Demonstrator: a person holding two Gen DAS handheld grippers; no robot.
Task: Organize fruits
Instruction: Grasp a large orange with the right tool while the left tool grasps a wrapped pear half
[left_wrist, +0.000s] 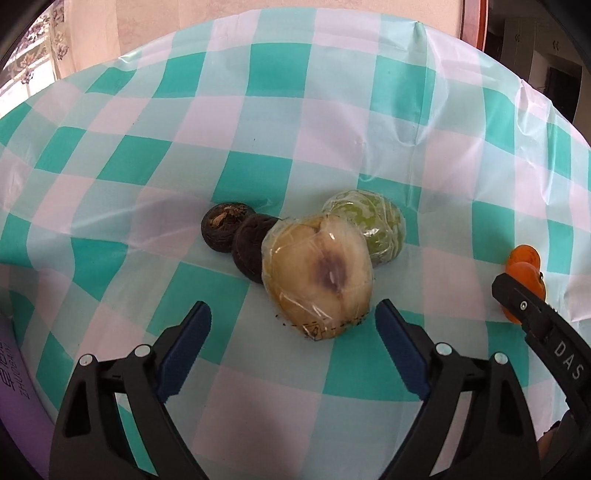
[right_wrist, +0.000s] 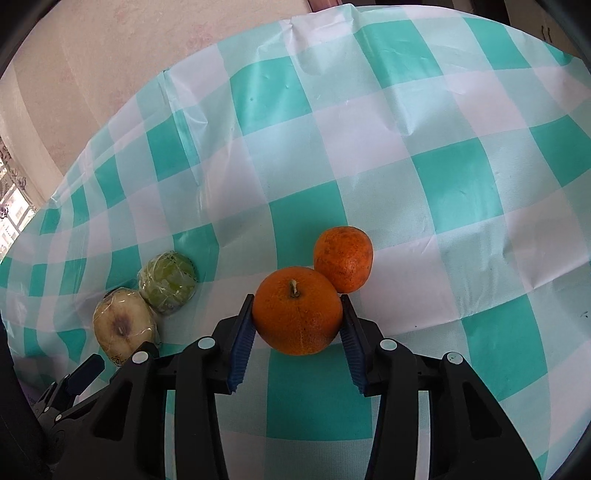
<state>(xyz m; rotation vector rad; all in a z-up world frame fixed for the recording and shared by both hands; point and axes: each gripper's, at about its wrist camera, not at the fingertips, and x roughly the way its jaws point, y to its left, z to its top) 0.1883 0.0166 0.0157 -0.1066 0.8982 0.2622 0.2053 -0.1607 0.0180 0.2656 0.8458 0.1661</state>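
Orange, pitted peel with a short tan stem stub pointing up — the nearer orange sits at lower centre of the right wrist view, between the blue ribbed pads of the right gripper. Both pads press against its sides; the grip is clenched on the fruit. A second orange, smaller-looking and speckled with dark flecks, touches it just up and to the right, resting on the tablecloth, a glossy plastic sheet in teal, pale mint and white checks, creased in places.

Left wrist view: the left gripper stands spread wide, its pads either side of the near end of a wrapped pale fruit but clear of it — nothing grasped. This fruit is cream-yellow with a purple-brown bruise around its dimple, sealed in clear film that bears dashed black print at the near edge. Touching it behind, toward upper right, a wrapped green fruit, mottled light and dark green under the same film. To the left, two dark brown round fruits lie touching each other; the nearer touches the pale fruit, the farther shows a flaky tan patch on top.

At the right edge of the left view, the oranges show partly behind the right gripper's black finger.
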